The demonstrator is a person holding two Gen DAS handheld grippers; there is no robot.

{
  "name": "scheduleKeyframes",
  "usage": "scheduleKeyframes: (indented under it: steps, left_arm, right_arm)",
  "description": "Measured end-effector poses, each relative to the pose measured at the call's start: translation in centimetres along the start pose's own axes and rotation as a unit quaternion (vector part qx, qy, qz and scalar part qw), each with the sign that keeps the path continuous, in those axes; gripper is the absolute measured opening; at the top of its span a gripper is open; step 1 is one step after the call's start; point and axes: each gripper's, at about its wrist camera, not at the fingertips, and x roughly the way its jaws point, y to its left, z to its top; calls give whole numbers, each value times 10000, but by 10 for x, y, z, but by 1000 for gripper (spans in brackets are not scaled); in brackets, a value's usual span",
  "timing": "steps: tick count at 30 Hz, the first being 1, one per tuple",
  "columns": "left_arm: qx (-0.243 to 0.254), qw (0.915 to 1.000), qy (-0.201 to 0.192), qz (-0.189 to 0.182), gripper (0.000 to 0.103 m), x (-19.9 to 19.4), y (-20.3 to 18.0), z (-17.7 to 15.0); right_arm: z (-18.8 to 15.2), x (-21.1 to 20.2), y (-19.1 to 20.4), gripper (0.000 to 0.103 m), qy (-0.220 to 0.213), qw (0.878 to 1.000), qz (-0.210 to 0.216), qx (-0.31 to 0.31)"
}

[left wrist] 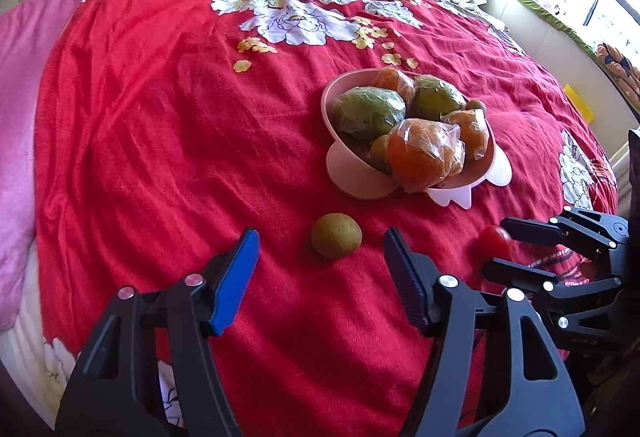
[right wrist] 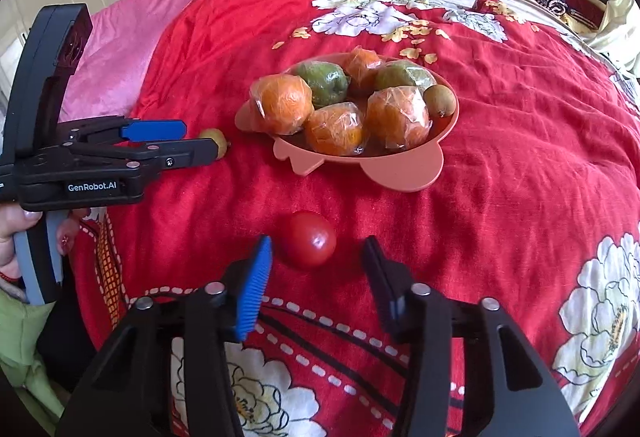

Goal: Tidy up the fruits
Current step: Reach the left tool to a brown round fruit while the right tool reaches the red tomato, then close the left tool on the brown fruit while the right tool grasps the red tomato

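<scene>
Right wrist | tomato (right wrist: 311, 239) just ahead of released right hand-held gripper (right wrist: 318, 257)

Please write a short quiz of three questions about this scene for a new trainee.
1. True or false: the tomato already lies in the pink bowl.
2. Which loose fruit lies in front of the left gripper? A) kiwi B) wrapped orange C) banana
3. Fill in: the fruits in clear plastic wrap lie in the ____.

Key: 1. False, it lies on the red bedspread, in front of the right gripper. 2. A. 3. Bowl.
</scene>
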Motion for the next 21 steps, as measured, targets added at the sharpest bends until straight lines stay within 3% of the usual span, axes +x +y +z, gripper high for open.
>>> scheduleKeyframes:
  steps: [5,10,13,21]
  left_arm:
    - [28,9999,72,-78,42,7,-2,1]
    - [12,9999,88,-114,36,12,-2,4]
    - [30,9998,124,-145,24,16,-4,4]
    - [0,9997,122,-230,20,13,-3,7]
  right_arm:
    - [3,3,-1,28,-9,9999,102,-23]
    - [3,0,-1,27,-26,9999,168,31]
    - [3,-2,-2,27,-49,9998,180,60]
    - [6,-15,0,27,-195,9995,224,69]
